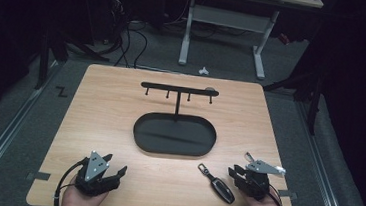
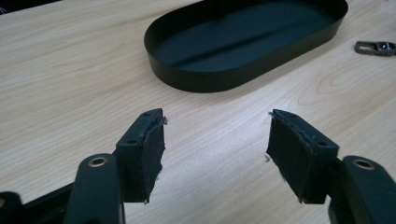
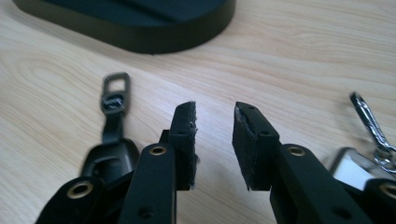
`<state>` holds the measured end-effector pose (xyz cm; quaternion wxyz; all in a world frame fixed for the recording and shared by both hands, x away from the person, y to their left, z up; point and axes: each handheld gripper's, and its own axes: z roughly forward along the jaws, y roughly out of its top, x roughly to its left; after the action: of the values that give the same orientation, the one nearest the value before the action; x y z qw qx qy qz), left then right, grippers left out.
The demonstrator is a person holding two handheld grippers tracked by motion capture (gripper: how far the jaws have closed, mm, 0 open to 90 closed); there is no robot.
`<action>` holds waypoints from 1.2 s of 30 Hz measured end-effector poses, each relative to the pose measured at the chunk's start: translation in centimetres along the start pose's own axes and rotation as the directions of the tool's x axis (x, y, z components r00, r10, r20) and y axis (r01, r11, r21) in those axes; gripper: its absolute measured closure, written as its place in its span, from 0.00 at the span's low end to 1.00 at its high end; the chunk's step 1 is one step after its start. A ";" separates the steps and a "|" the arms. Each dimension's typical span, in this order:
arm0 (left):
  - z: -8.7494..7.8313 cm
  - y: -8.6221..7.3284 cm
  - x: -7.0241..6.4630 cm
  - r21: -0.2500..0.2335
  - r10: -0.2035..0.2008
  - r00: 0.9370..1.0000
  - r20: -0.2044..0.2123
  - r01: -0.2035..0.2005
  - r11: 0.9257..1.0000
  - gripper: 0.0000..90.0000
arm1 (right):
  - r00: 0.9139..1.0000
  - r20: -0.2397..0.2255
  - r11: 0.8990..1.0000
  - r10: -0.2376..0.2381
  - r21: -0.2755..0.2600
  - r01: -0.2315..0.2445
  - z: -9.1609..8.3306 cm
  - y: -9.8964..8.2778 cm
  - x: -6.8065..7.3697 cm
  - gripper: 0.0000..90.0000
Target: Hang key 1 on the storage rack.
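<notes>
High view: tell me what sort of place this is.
Probably a lab or recording workspace, not a home. A bare wooden table stands on grey carpet, with cables trailing over the floor behind it, the white legs of a desk beyond, and dark surroundings.
</notes>
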<state>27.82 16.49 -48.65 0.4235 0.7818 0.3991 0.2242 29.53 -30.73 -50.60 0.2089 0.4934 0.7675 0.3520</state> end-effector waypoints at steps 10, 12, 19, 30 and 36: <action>1.6 -1.4 -0.4 0.015 0.013 0.998 0.068 -0.014 1.000 0.38 | 1.000 0.018 0.995 -0.006 0.097 0.004 -0.2 0.3 -0.2 0.68; 1.6 -1.6 -0.3 0.012 0.014 0.997 0.079 -0.015 1.000 0.39 | 1.000 0.011 0.992 0.006 0.127 -0.007 0.1 0.4 -0.3 0.63; 1.3 -1.8 -0.3 -0.006 0.029 0.993 0.115 -0.029 1.000 0.37 | 0.999 0.033 0.967 -0.037 0.253 0.027 1.0 1.9 0.4 0.57; 0.9 -2.5 0.4 -0.022 0.024 0.993 0.113 -0.022 1.000 0.33 | 0.990 0.030 0.895 -0.140 0.432 0.113 2.4 4.7 1.8 0.49; 0.9 -2.6 0.3 -0.027 0.040 0.993 0.110 -0.037 0.999 0.32 | 0.976 0.018 0.845 -0.215 0.505 0.177 3.1 5.8 2.4 0.46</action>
<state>27.51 17.16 -51.31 0.4501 0.7952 0.3572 0.1937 34.15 -25.96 -48.29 0.1369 0.4623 0.8704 0.0995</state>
